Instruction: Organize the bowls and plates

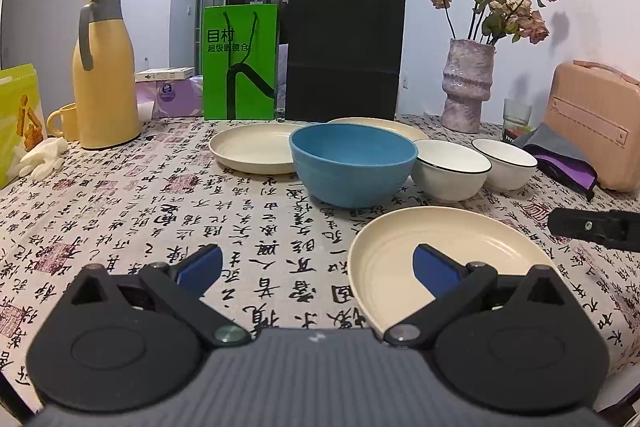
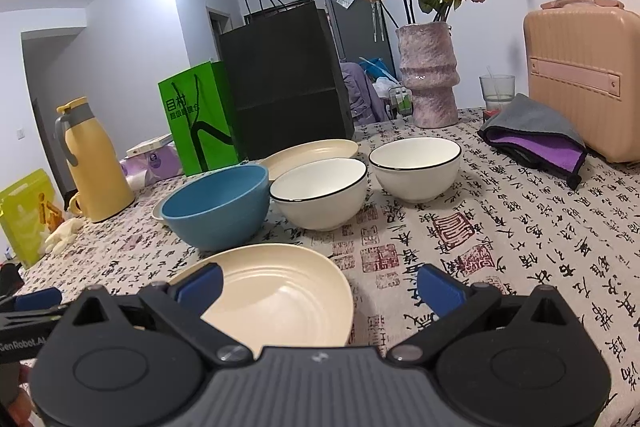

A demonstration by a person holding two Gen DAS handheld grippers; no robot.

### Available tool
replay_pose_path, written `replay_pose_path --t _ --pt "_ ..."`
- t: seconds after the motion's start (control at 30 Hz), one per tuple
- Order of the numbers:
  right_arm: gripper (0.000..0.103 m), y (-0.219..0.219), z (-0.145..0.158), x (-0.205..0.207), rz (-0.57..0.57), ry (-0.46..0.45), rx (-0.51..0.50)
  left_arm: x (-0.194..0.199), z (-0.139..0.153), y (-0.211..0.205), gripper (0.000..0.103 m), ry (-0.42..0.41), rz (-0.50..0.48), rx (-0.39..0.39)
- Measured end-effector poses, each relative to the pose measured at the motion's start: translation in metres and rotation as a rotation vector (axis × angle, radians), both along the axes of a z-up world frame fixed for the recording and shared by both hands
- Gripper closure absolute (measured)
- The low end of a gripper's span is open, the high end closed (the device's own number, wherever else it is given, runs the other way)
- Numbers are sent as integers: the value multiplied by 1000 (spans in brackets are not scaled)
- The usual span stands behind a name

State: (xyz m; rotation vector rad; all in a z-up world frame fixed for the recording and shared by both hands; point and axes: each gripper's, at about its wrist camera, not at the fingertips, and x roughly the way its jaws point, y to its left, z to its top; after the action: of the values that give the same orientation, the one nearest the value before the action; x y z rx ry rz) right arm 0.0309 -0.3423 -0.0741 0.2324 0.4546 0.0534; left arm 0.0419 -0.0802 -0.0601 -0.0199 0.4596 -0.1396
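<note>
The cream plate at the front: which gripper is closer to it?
Hard to call. The left gripper has one finger over the near plate; the right gripper also has a finger over it. Both open, neither gripping.

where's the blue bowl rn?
The blue bowl stands mid-table in both views, behind the near cream plate. The nearer white bowl is close on its right, and a cream plate lies behind on its left.

The table (image 1: pixel 160 203), under a calligraphy-print cloth, carries three cream plates (image 1: pixel 256 149), a blue bowl (image 1: pixel 352 163), two white bowls (image 1: pixel 450 169), a vase (image 1: pixel 468 83) and a yellow jug (image 1: pixel 105 67)
</note>
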Motion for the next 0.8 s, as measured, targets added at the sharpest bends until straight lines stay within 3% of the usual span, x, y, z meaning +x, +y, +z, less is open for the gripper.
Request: replay_pose_path --t 0.8 --pt "0 8 -1 9 11 12 -7 7 -3 23 0 -1 31 -36"
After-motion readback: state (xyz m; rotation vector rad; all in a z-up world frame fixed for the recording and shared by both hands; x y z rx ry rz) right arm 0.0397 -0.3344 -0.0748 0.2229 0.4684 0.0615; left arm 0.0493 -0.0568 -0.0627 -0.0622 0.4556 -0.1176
